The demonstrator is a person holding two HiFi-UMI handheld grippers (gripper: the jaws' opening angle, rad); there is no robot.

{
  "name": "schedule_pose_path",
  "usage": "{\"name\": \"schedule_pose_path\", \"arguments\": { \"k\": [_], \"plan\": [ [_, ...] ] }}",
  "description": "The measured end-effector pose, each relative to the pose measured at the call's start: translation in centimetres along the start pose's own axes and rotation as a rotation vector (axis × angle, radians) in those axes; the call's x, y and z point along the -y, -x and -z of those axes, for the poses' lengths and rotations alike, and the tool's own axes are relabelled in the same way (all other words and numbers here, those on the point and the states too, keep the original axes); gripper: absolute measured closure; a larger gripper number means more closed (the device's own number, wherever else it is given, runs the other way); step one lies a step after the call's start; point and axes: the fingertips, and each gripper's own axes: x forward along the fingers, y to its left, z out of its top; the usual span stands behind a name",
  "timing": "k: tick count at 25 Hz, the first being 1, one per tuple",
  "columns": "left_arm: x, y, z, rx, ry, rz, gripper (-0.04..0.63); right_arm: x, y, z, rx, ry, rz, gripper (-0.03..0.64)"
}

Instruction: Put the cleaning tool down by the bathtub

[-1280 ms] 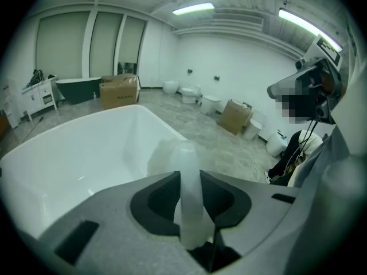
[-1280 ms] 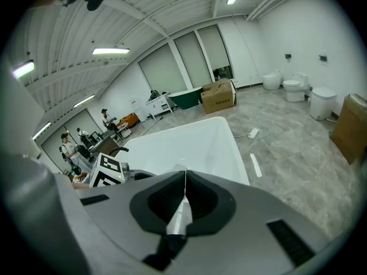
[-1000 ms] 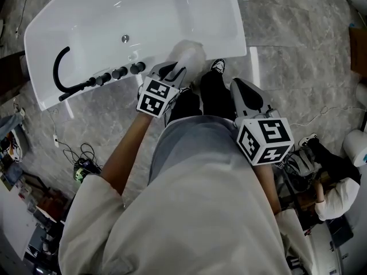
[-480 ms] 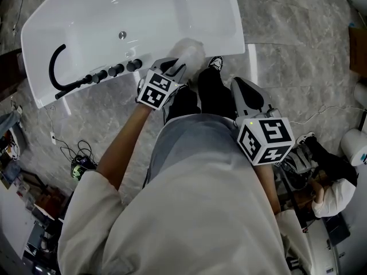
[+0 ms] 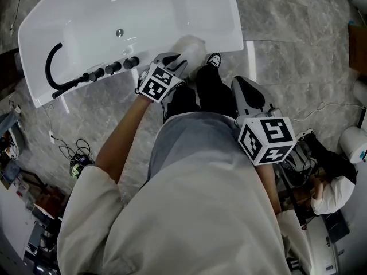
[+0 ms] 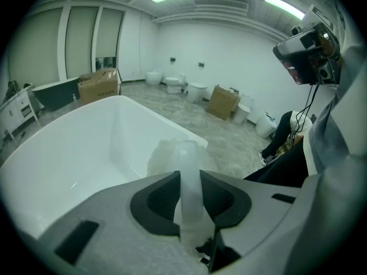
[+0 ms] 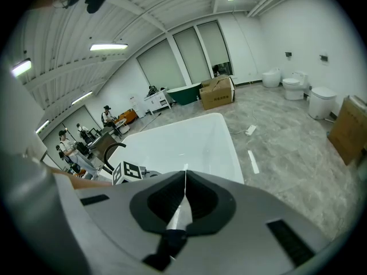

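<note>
The white bathtub point(image 5: 69, 16) fills the top of the head view. My left gripper point(image 5: 175, 62) hangs over the tub's near rim, shut on the translucent handle of a whitish cleaning tool point(image 5: 192, 46). In the left gripper view the handle point(image 6: 190, 196) stands upright between the jaws, and the tool's fuzzy head point(image 6: 166, 156) shows beyond them over the tub's rim point(image 6: 143, 110). My right gripper point(image 5: 243, 89) is held lower, by the person's right thigh. Its jaws point(image 7: 184, 179) are pressed together with nothing in them, and it looks toward the tub point(image 7: 189, 139).
A black faucet with knobs point(image 5: 86, 76) sits on the tub's left rim. The person's black-trousered legs and shoe point(image 5: 213, 59) stand right by the tub. Cables point(image 5: 80, 159) lie on the marble floor at left. Another person point(image 5: 330, 182) crouches at right. Boxes point(image 6: 223, 101) and toilets point(image 7: 321, 99) stand farther off.
My left gripper and the tool have edged slightly farther toward the tub's rim. The right gripper has stayed where it was.
</note>
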Motion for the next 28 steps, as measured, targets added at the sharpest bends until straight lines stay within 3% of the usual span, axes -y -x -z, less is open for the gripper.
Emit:
{"name": "schedule_pose_path", "arguments": {
  "k": [11, 28],
  "plan": [
    [-0.3, -2.2, 1.3, -0.036, -0.049, 0.01, 0.505, 0.4, 0.3, 0.4, -0.009, -0.007, 0.014, 0.606],
    [-1.3, -4.5, 1.2, -0.065, -0.195, 0.071, 0.505, 0.9, 0.4, 0.4, -0.019, -0.002, 0.035, 0.606]
  ]
}}
